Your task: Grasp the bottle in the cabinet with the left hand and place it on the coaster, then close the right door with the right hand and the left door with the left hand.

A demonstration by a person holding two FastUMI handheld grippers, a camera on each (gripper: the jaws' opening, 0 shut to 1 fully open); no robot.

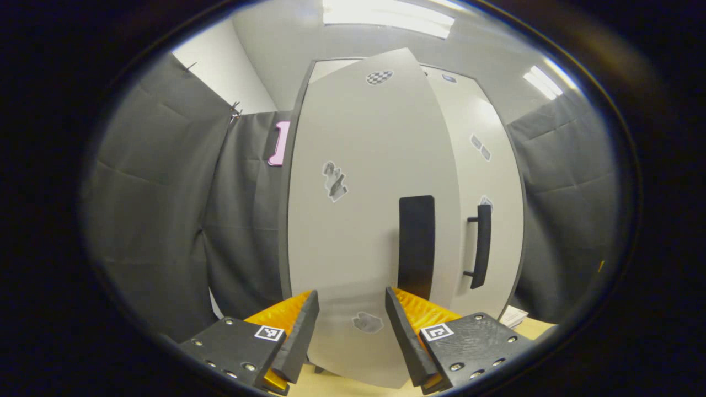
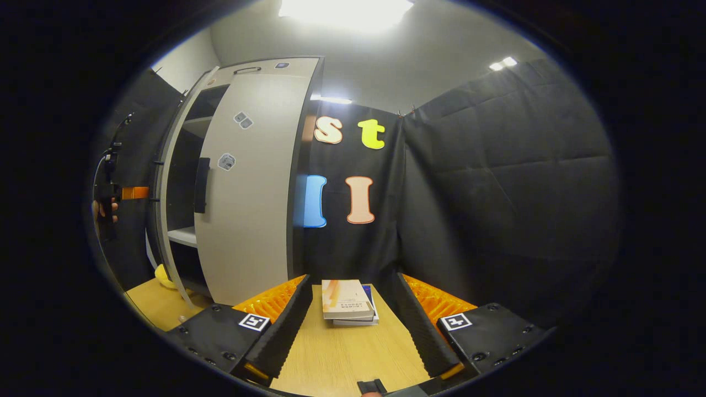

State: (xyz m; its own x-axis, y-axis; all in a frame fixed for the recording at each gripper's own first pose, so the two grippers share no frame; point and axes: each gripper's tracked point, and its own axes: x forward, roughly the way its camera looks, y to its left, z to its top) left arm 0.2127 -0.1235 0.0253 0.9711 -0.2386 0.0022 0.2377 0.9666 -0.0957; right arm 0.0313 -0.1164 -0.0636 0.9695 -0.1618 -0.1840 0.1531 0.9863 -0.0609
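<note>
A light wooden table (image 2: 342,353) carries a small stack of books (image 2: 348,302) lying flat near the black cloth wall, the grey cabinet (image 2: 251,209) standing at its left end, and a yellow object (image 2: 164,277) by the cabinet's foot.

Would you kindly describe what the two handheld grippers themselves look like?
The left gripper and the right gripper look alike: two wedge-shaped fingers on dark, screw-studded plates, each plate bearing a small square black-and-white marker, with ribbed orange parts behind.

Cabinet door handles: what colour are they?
Black, on pale grey doors; the right door's handle shows best in the left gripper view.
</note>
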